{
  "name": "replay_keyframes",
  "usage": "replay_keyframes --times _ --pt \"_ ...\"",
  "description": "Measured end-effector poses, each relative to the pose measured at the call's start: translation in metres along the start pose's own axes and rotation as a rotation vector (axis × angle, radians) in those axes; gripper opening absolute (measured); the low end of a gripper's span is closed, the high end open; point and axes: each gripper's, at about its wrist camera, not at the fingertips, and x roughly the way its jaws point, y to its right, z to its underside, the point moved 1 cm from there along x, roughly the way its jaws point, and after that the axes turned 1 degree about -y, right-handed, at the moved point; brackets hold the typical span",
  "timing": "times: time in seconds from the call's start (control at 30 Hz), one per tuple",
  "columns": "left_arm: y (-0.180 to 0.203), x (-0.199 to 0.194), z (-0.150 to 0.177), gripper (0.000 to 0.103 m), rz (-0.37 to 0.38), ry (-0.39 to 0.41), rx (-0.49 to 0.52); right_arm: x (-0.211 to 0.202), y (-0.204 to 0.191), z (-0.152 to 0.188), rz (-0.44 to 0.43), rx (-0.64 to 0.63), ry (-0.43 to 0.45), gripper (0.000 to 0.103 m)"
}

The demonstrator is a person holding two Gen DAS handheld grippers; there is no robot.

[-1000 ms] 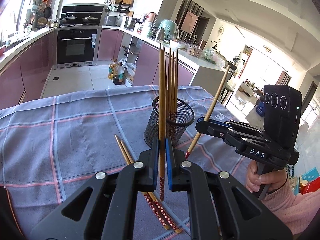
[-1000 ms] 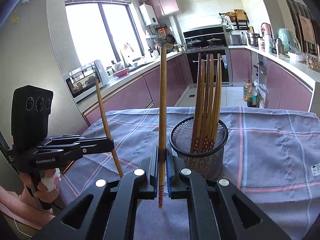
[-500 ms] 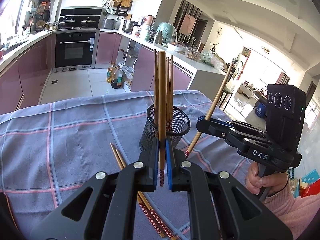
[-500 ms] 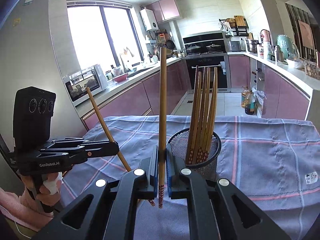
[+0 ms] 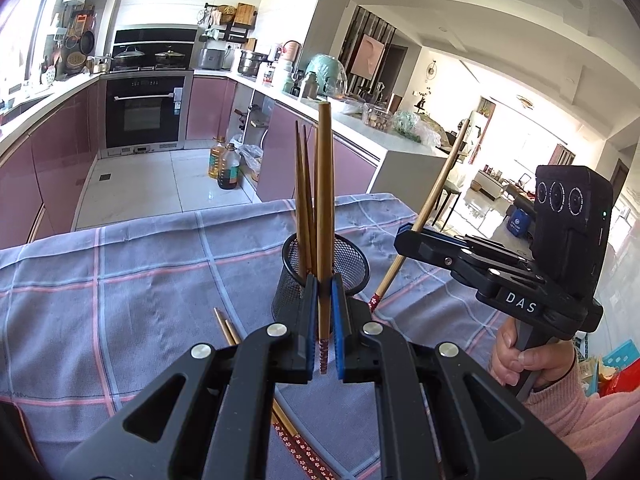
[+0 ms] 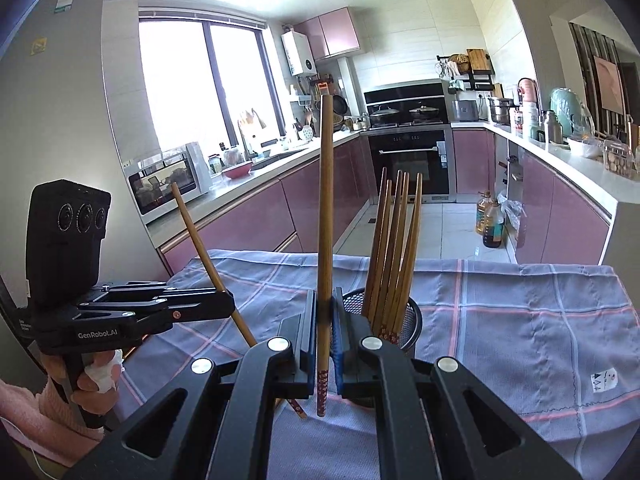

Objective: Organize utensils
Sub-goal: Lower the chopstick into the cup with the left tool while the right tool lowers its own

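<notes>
Left wrist: table chopsticks [image 5: 229, 327] mostly hidden under fingers [image 5: 307, 312].

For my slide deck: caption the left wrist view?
Left hand-held gripper holds a chopstick upright before the mesh holder.

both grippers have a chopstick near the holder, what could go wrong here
Each gripper clamps one chopstick near its patterned end, so the left chopstick and right chopstick could pivot or slip. The mesh holder is already crowded and may block entry or tip. The loose pair on the cloth could get knocked.
</notes>
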Motion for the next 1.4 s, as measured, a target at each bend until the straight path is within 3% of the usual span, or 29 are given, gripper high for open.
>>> replay_keyframes --times 1.4 --pt "0.027 -0.007 -0.051 0.007 0.001 0.117 0.087 -0.011 0.009 -0.047 0.015 -0.063 0.111 0.006"
